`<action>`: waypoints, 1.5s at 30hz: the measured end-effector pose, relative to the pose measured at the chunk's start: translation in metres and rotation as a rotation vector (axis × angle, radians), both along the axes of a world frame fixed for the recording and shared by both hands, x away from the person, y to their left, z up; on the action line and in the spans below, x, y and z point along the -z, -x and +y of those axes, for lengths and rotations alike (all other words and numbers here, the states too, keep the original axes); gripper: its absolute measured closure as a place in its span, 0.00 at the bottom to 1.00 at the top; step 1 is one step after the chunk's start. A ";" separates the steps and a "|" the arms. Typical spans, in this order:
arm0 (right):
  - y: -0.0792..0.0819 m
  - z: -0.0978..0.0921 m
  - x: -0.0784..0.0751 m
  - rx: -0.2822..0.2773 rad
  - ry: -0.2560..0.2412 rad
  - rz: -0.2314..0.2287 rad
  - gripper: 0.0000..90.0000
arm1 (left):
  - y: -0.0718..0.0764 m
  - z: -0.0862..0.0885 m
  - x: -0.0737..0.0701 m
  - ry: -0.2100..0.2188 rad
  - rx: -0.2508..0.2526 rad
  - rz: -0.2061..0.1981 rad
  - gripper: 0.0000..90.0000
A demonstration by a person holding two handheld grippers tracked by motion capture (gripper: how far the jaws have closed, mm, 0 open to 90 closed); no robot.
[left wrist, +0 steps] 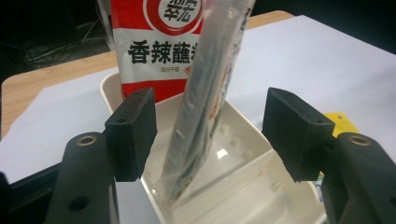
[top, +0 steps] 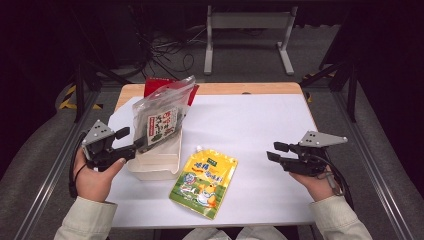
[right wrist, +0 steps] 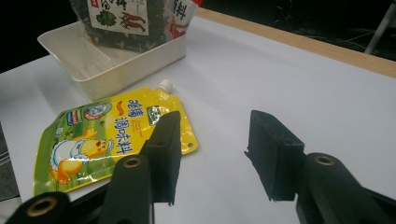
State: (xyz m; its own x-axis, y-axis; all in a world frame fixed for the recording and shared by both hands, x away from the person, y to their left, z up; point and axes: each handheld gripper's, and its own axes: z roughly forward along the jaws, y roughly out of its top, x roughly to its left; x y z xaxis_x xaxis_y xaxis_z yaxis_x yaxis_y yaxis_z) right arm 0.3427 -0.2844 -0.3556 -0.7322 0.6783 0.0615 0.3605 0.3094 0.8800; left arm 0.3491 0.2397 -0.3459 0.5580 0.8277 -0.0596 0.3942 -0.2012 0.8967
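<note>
While my left tool [left wrist: 208,135] sits spread with its jaws either side of the clear packet [left wrist: 201,107], nothing is pinched: the packet stands on edge in the white tray [left wrist: 261,154], leaning toward the red packet [left wrist: 154,51] behind it. My right tool [right wrist: 212,149] is also spread and empty, hovering over bare tabletop [right wrist: 289,79] just beside the yellow spout pouch [right wrist: 112,135], which lies flat in front of the tray.

Risks, as I judge them:
- Clear packet is thin and floppy; closing off-centre could fold it or tip it out over the tray's rim.
- Bumping it likely topples the red packet too, since they lean together.
- Tray looks light; a sideways push from a left jaw may slide it into the pouch.
- Pouch lies flat and glossy, so a right grab could skate off; spout end is the better bite.

Writing: pouch reads 调味料, with a cartoon chick; smaller brand text too small to read. Red packet reads 香辣蘸, rest hidden. Clear packet's label has chilli pictures; characters illegible.
</note>
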 end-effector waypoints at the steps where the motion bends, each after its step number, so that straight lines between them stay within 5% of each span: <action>1: -0.001 0.001 0.001 -0.004 -0.001 0.003 0.57 | 0.003 0.000 0.001 0.001 0.002 -0.006 0.39; 12: -0.007 0.014 0.007 -0.038 0.026 0.027 0.54 | 0.024 -0.007 0.008 0.018 0.104 0.051 0.36; 24: -0.026 0.035 0.019 -0.083 0.062 0.085 0.53 | 0.041 -0.020 0.020 -0.031 0.196 0.118 0.36; 28: -0.032 0.043 0.023 -0.099 0.072 0.107 0.54 | 0.044 -0.021 0.024 -0.009 0.229 0.144 0.42; 45: -0.067 0.075 0.051 -0.123 0.129 0.240 0.54 | 0.051 -0.034 0.047 -0.052 0.280 0.219 0.44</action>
State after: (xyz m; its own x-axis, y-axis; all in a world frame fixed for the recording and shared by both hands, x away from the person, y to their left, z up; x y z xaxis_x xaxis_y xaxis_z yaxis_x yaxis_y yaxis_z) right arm 0.4096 -0.2098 -0.4065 -0.7844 0.5986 0.1623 0.5065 0.4673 0.7246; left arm 0.2976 0.2052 -0.3926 0.7423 0.6494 -0.1651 0.4993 -0.3718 0.7826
